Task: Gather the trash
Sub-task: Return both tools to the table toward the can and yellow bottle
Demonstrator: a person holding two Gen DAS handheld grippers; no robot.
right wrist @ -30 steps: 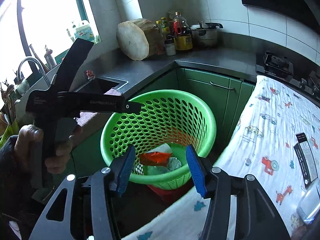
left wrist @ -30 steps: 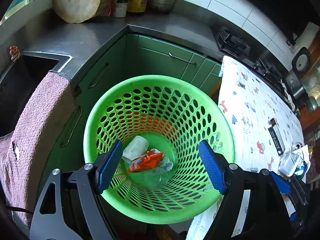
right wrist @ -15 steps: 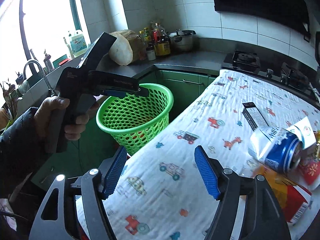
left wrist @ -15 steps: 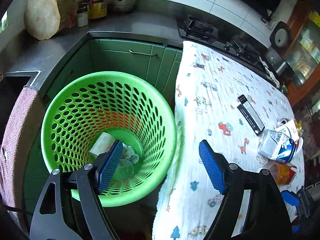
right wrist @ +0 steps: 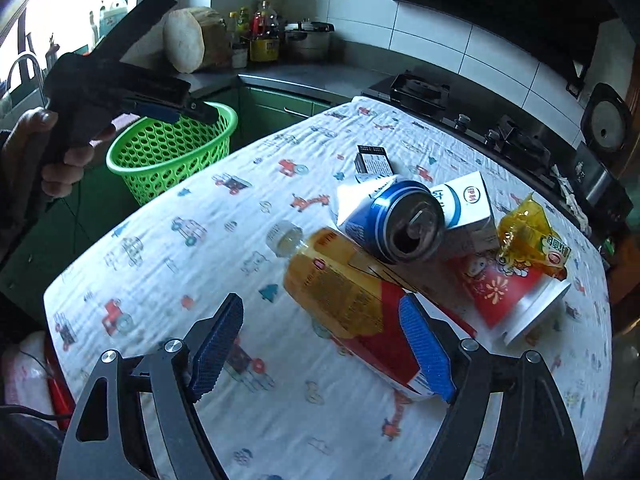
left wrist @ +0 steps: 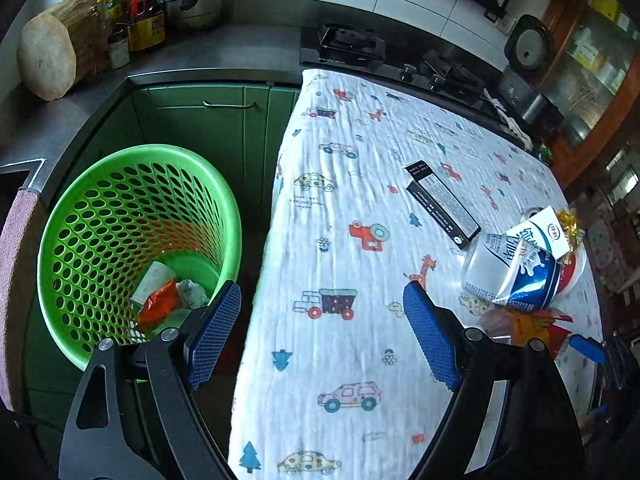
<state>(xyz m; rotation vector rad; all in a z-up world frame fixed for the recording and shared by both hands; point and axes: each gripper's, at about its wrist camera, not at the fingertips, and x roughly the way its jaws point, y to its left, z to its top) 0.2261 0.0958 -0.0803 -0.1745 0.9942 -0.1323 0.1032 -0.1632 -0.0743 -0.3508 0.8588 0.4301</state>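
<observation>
Right gripper point(right wrist: 320, 344), jaws spread, empty, near heaped yellow packet point(right wrist: 344, 300): careless grasp likely dislodges blue can point(right wrist: 400, 224).

I see green plastic basket point(left wrist: 140, 240), perforated, slightly glossy. Cloth point(left wrist: 360, 280) over counter: thin, crinkled, matt cotton look, printed. Can point(right wrist: 394, 220): shiny metal, blue glossy wrap. Carton point(right wrist: 468, 208): smooth coated paper. Bottle point(right wrist: 340, 292): clear plastic, glossy label. My claw pads point(right wrist: 426, 354): blue, ribbed, rubbery; arms matt black. Worktop point(left wrist: 240, 52): dull brushed steel. Chopping block point(left wrist: 52, 56): rough raw wood.
</observation>
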